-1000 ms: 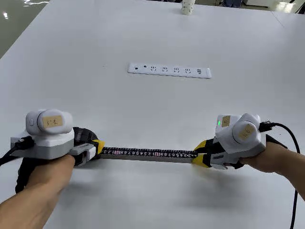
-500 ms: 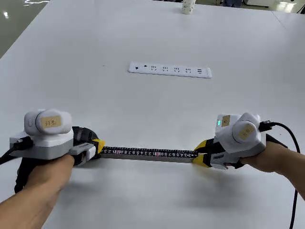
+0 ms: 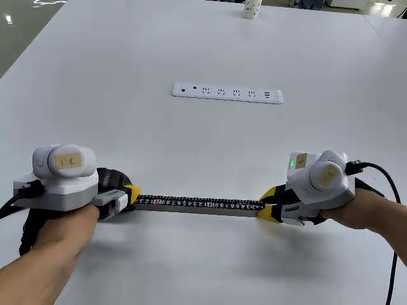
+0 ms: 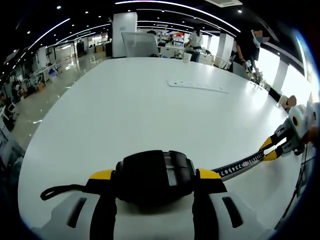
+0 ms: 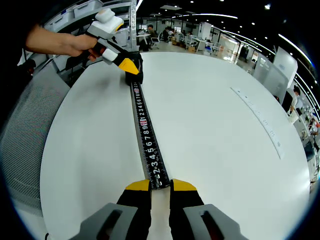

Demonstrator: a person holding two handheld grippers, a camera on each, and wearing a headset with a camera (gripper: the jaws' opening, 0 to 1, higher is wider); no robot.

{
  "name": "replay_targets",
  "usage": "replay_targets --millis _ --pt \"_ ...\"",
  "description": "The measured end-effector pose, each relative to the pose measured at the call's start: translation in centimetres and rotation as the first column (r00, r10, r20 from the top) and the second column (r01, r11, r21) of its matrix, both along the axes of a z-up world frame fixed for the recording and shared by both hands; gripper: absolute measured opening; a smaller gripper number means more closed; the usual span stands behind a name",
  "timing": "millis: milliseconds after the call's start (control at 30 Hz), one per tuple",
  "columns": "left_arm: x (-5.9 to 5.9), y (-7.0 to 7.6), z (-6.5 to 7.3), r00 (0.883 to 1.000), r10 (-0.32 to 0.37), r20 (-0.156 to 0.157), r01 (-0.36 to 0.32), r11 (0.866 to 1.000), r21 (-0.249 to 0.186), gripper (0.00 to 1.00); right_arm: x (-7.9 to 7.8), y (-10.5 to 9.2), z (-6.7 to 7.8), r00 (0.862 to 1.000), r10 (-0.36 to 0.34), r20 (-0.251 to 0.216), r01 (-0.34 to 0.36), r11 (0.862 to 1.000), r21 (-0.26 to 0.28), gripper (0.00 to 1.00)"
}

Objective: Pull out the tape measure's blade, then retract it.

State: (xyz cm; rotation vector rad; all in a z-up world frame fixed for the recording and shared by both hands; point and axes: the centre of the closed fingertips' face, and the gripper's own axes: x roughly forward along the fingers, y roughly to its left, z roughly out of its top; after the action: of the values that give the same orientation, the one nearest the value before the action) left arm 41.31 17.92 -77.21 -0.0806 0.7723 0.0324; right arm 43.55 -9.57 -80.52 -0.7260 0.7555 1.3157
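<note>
White table (image 3: 191,44): broad, plain, glossy top. Lying on it: one white power strip (image 3: 227,93), long and flat, with a row of sockets facing up, mid-table; one pale patterned cup (image 3: 252,8), upright, near the far edge, well apart from the strip.

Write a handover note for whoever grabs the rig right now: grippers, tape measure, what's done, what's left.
Left gripper: jaws shut on the tape measure case.
Right gripper: jaws shut on the tip of the blade.
The blade runs straight between the two grippers, low over the table, numbers facing up.
A power strip lies farther back, apart from the work.
Done: blade pulled out.
Left: feed the blade back into the case, probably by bringing the right gripper toward the left.
</note>
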Motion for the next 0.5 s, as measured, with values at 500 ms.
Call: replay_targets --millis 500 --pt "-0.05 -0.09 0.04 1.0 -0.002 0.005 0.003 1.0 -0.009 0.56 -0.04 -0.07 -0.03 1.0 0.011 0.006 -0.011 1.0 -0.014 0.09"
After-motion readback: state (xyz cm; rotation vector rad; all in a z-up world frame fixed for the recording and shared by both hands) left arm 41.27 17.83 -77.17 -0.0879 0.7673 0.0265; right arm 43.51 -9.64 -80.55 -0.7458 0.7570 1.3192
